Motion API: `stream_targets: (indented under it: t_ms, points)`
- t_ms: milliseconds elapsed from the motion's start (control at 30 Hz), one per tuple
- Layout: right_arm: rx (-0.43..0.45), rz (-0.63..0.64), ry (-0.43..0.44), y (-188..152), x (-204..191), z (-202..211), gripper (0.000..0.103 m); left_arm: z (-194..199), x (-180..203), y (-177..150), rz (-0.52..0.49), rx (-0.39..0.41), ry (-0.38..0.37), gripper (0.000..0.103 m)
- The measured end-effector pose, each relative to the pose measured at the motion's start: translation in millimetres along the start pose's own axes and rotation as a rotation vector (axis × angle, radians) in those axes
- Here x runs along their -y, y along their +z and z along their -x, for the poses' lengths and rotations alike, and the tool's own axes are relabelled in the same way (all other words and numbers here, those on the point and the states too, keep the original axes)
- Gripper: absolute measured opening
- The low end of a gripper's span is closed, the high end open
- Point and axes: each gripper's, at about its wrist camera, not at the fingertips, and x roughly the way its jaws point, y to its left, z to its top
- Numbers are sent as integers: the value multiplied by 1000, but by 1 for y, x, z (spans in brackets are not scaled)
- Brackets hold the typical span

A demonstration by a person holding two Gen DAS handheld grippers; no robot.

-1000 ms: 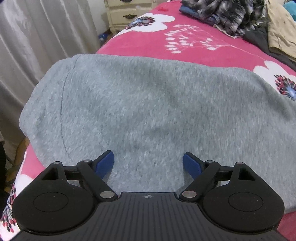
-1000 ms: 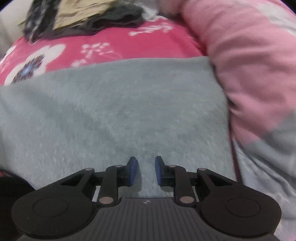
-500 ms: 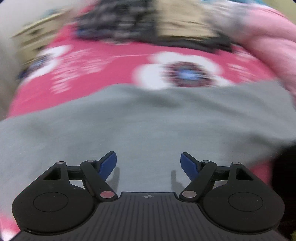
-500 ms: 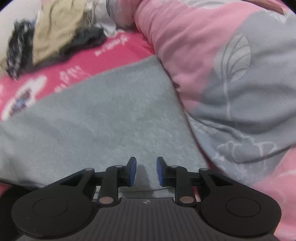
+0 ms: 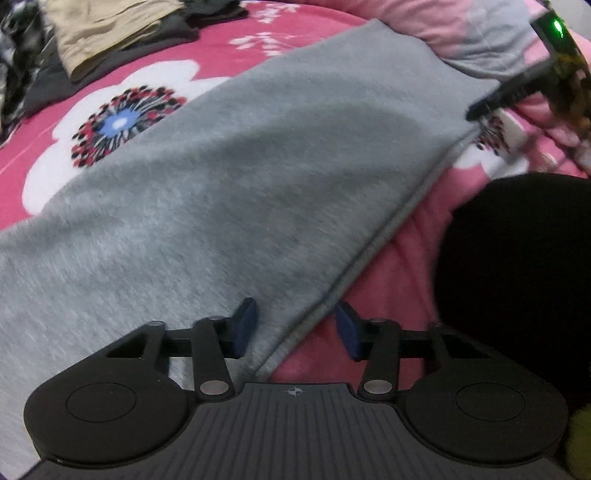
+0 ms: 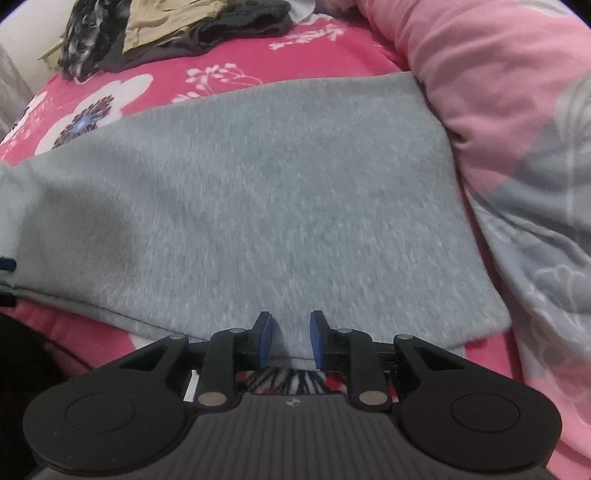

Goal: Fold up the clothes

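Note:
A grey fleece garment (image 5: 229, 192) lies flat on a pink floral bedspread (image 5: 122, 92). My left gripper (image 5: 295, 328) is open, low over the garment's near edge, and the hem runs between its fingers without being pinched. In the right wrist view the same garment (image 6: 266, 206) fills the middle. My right gripper (image 6: 291, 339) stands open with a narrow gap at the near hem, and grey cloth lies between its blue pads (image 6: 264, 338). The left wrist view shows the right gripper's dark tip (image 5: 487, 103) at the garment's far right corner.
A pile of beige, black and plaid clothes (image 6: 177, 26) sits at the far side of the bed. A bulky pink and grey quilt (image 6: 517, 122) presses against the garment's right edge. A person's black clothing (image 5: 517, 266) is close on the right in the left wrist view.
My left gripper swung right from the garment's left end to its near edge, and its fingers narrowed. My right gripper drew back to the near hem with its gap unchanged.

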Motion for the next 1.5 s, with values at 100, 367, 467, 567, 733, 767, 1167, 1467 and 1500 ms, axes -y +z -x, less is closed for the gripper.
stream_targets:
  t_ms: [100,367,467,567,733,767,1167,1467,1500]
  points:
    - [60,21,58,16,-10,14,24,6,-1,8,-3,-4,32,27]
    - [-32,558,174,10,-71,-1,24,-4,5,12,-72,-80,21,19]
    - [-51,640,193,2,-80,-4,24,-5,3,9,-63,-74,18,16]
    - [-27,707,190,-9,-90,2,24,-3,0,5,-50,-57,23,14]
    - [-2,776,109,-21,-103,-8,22,2,1,0,-30,-26,39,12]
    - [4,783,105,-23,-104,-7,20,3,1,0,-31,-21,44,12]
    - [50,897,76,-31,-114,-15,15,1,3,4,6,0,69,17]
    - [69,723,115,-13,-101,-5,4,-10,22,9,-102,-12,55,31]
    - [68,708,122,-11,-100,-5,4,-10,25,9,-126,-13,55,32]
